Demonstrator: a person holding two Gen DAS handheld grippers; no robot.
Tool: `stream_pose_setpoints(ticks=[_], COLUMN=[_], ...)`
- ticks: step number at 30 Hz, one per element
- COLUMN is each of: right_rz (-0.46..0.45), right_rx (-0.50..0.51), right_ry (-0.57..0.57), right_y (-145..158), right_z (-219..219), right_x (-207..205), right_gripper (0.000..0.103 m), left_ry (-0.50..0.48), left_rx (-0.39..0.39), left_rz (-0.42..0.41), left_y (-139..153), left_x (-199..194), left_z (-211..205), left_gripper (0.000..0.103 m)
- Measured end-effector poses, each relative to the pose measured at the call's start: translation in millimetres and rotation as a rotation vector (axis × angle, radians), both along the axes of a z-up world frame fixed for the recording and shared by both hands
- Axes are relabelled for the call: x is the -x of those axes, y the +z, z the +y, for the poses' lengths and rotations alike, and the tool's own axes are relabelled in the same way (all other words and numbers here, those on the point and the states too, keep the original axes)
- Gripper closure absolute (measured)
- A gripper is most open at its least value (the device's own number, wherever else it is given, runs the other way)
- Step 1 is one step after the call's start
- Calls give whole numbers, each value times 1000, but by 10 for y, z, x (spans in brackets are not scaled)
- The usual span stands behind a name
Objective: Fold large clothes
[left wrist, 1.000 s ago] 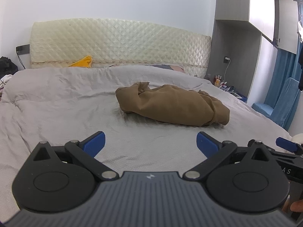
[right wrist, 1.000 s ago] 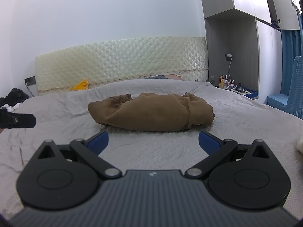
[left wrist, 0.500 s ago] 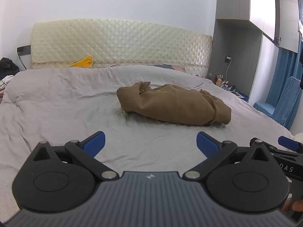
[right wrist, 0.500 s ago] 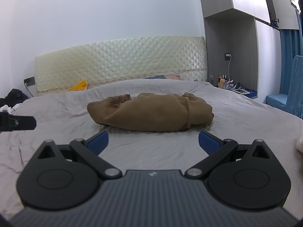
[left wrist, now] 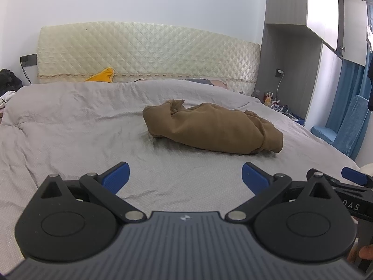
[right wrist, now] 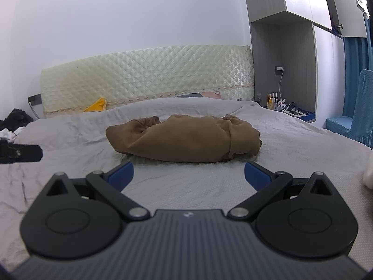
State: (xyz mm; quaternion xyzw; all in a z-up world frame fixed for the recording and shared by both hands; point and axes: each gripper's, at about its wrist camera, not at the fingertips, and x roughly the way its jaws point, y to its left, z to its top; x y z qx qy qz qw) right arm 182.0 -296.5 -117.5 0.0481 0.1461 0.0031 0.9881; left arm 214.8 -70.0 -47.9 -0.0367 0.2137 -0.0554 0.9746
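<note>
The letters "DAS" show on the right gripper's [left wrist: 354,177] black body in the left wrist view. One brown garment [right wrist: 184,140] lies bunched mid-bed on the grey bedspread [right wrist: 291,144], its long axis running left to right. Both the left gripper [left wrist: 185,177] and the right have jaws spread wide, empty, short of the cloth.

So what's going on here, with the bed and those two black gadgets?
A person is holding a pair of tongs in each hand, about to fold the brown garment that lies crumpled in a heap on the grey bedspread. Nothing has been picked up yet. The left tongs and the right tongs are both open, hanging above the sheet short of the cloth. The folding has not begun.
</note>
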Motion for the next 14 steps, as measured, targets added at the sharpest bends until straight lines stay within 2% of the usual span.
stream_pose_setpoints(ticks=[14], right_rz=[2], right_rx=[0], right_ry=[-1], right_y=[4], right_z=[2], right_x=[-2], right_gripper=[0], left_ry=[2], left_rx=[-2], left_rz=[2], left_y=[-10], left_x=[-10], left_z=[24], left_gripper=[0])
